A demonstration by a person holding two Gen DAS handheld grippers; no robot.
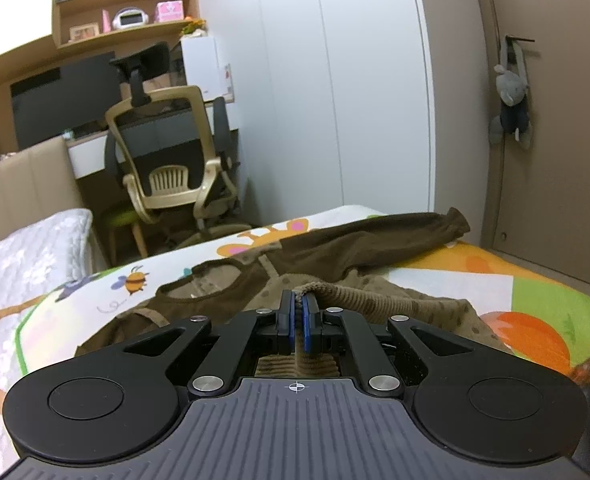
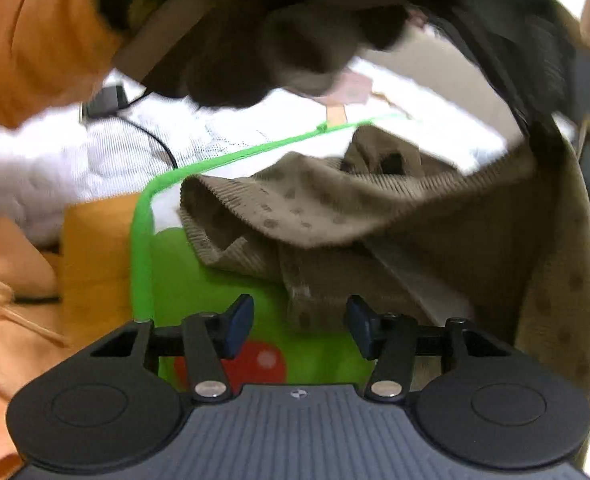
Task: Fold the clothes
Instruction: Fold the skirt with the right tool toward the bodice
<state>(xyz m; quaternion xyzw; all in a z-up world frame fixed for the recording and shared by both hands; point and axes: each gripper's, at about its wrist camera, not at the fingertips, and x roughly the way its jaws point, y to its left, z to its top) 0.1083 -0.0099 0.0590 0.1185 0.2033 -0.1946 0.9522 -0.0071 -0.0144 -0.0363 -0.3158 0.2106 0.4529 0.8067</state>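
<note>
A brown corduroy garment point(image 1: 303, 260) with dark dots lies spread on a colourful cartoon blanket point(image 1: 475, 280) on the bed. One sleeve point(image 1: 415, 232) stretches toward the far right. My left gripper point(image 1: 299, 312) is shut on a ribbed edge of the garment and holds it lifted. In the right wrist view the same garment point(image 2: 315, 208) lies bunched on the blanket's green part point(image 2: 199, 280), with a lifted part point(image 2: 555, 264) hanging at the right. My right gripper point(image 2: 299, 322) is open and empty just above the cloth's near edge.
An office chair point(image 1: 167, 168) and a desk stand beyond the bed at the left. A white quilted pillow point(image 1: 27, 248) lies at the left. A wardrobe and a door with a hanging plush toy point(image 1: 513, 100) are behind. Orange cloth point(image 2: 35, 40) and a black cable point(image 2: 151, 136) lie at the left.
</note>
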